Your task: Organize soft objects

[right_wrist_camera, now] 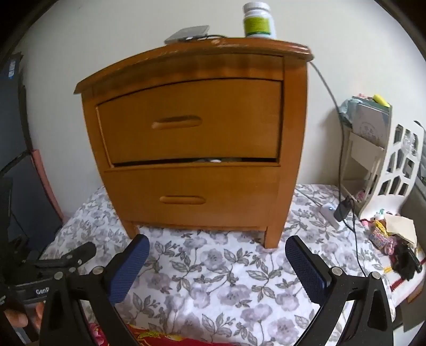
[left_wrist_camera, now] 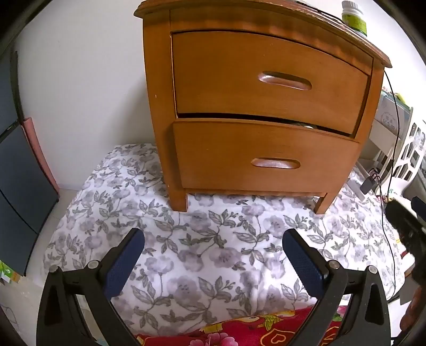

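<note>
Both claws hang wide and empty, left claw (left_wrist_camera: 213, 255) and right claw (right_wrist_camera: 217, 262), above the grey floral quilt (left_wrist_camera: 202, 255) spread under the nightstand (left_wrist_camera: 255, 106). Best bet: pinch well-spaced edge points (red blanket (left_wrist_camera: 239, 330) waits nearest), lifting evenly.

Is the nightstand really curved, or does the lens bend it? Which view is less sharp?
Both wrist views are fisheye with dark corners, so the nightstand bulges and its sides lean. The right wrist view is softer; the bottle on top looks slightly blurred. Light is even and diffuse, no glare on the floral bedding.
</note>
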Demonstrator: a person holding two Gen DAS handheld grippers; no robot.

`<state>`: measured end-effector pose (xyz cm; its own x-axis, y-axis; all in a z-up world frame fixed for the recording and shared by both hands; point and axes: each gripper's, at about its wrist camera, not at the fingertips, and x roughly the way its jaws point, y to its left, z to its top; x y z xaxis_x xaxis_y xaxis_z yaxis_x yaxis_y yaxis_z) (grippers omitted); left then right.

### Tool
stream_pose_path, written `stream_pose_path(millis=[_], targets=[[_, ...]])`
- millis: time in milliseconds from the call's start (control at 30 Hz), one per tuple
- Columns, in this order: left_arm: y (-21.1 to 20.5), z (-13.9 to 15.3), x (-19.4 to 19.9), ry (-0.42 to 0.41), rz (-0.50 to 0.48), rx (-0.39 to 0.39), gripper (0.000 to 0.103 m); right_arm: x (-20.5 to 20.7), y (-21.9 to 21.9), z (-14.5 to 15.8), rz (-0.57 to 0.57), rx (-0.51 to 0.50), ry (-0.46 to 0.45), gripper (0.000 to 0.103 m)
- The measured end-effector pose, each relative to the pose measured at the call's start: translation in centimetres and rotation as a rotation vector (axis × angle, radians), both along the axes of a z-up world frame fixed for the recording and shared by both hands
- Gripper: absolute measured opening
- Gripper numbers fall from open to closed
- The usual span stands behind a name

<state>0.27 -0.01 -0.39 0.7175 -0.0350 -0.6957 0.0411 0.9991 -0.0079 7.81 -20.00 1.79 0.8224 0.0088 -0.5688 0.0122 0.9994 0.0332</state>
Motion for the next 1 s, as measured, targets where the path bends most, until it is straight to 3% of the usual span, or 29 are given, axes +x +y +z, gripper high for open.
stream_pose_path(millis=[667,1000], targets=[[0.8,-0.6,0.9,0.047,0.021,-0.043,0.103,1.7,-0.6,-2.0,-0.03,0.014,0.122,0.103],[0.8,-1.1,1.0,0.046,0.039,-0.03,0.103,1.7,-0.1,-2.1,-0.017,0.011,0.121,0.103]])
